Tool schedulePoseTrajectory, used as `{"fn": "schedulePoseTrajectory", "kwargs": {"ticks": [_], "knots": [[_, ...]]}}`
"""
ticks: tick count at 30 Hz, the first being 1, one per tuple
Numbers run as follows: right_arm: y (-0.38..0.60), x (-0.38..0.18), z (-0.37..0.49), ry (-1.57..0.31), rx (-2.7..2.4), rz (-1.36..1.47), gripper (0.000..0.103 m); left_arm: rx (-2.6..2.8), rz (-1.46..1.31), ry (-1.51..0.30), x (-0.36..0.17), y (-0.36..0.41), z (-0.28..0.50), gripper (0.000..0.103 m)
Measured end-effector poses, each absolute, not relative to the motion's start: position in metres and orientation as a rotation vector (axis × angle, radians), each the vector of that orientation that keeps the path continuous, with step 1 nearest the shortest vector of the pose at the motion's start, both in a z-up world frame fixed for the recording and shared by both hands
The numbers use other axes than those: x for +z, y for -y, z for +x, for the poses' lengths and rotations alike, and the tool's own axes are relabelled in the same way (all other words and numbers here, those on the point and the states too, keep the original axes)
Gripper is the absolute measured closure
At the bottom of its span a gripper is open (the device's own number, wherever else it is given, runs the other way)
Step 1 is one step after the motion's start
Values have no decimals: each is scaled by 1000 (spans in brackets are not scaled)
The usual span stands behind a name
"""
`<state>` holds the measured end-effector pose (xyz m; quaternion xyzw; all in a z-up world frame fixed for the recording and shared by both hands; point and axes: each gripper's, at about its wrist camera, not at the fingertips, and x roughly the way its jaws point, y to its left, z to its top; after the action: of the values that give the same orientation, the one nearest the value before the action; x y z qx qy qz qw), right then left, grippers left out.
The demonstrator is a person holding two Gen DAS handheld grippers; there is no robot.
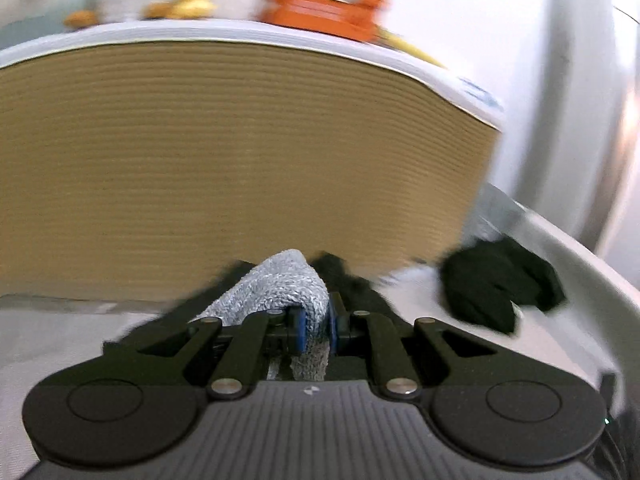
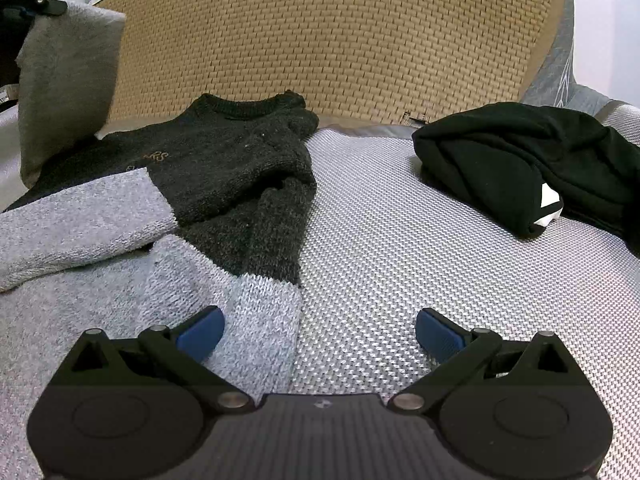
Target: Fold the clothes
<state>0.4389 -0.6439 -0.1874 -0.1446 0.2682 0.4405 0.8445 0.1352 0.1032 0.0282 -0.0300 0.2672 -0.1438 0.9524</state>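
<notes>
A thick knitted sweater [image 2: 224, 184], dark charcoal above and pale grey below, lies spread on a silver woven mattress [image 2: 380, 240], ahead and left of the right gripper [image 2: 320, 334], whose blue-padded fingers [image 2: 200, 336] stand wide and empty. The left gripper [image 1: 316, 326] has its fingers pinched tight on a pale grey fold of the sweater. The knit looks soft, bulky, floppy and not slippery; hems and cuffs seem the best places to grip. A bundled black garment [image 2: 520, 164] lies ahead and right of the right fingers, well apart. A tan woven headboard [image 2: 340, 40] stands close behind, limiting room.
</notes>
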Motion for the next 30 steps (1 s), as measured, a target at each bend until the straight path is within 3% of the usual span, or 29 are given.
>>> {"fn": "schedulePoseTrajectory", "kwargs": {"ticks": [13,27,30], "knots": [[644,-188,440,-565,930,-306,0,-513,216,-911,-97,10,99,91],[645,-189,440,-565,930,-308,0,-501,474,-940,-122,43,82,88],[644,-189,440,-565,930,-308,0,-497,434,-961,-119,43,81,77]]}}
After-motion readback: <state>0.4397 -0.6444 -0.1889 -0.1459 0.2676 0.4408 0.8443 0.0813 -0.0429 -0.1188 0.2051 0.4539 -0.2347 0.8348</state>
